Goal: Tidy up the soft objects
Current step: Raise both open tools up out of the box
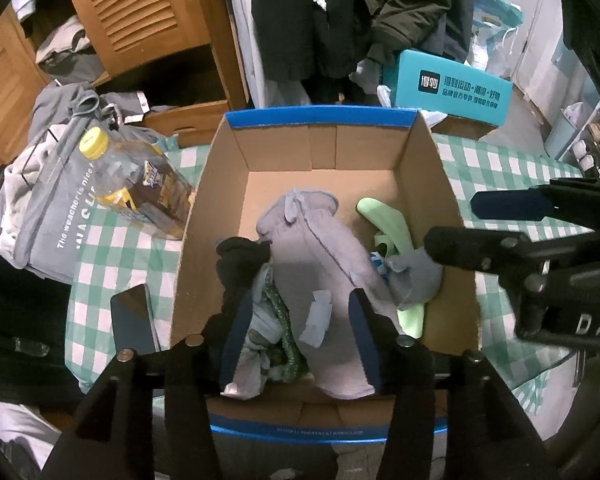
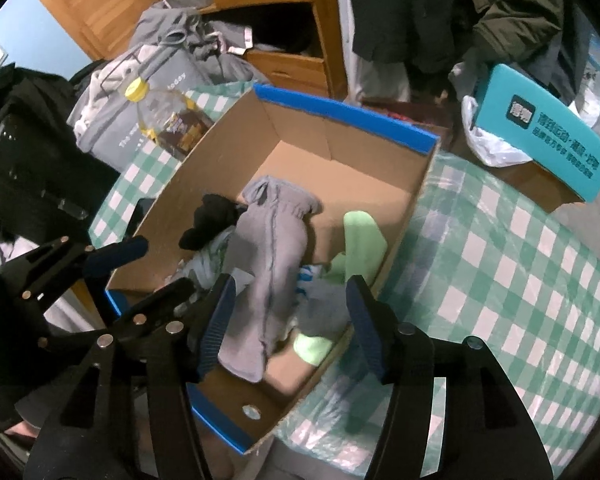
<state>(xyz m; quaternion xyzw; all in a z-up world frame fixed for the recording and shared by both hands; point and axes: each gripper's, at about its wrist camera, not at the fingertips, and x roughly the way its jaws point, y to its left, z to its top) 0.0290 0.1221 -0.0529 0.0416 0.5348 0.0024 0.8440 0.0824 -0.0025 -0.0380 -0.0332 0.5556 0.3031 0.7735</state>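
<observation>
An open cardboard box with blue rim (image 1: 320, 116) (image 2: 344, 110) sits on the checked cloth. Inside lie a long grey sock (image 1: 320, 248) (image 2: 268, 248), a black sock (image 1: 240, 260) (image 2: 210, 220), a pale green sock (image 1: 388, 216) (image 2: 362, 236), a patterned green-white sock (image 1: 272, 328) and a small grey bundle (image 1: 414, 276). My left gripper (image 1: 296, 332) is open just above the box's near end, jaws straddling the grey and patterned socks. My right gripper (image 2: 292, 320) is open over the box's near right corner, holding nothing. It also shows in the left wrist view (image 1: 460, 228).
A bottle with a yellow cap (image 1: 140, 184) (image 2: 168, 116) lies left of the box on a grey garment (image 1: 48, 216). A dark phone (image 1: 134, 320) lies by the box's left wall. A teal box (image 1: 452, 88) (image 2: 540, 136) stands behind right. A wooden wardrobe (image 1: 140, 12) and hanging clothes stand behind.
</observation>
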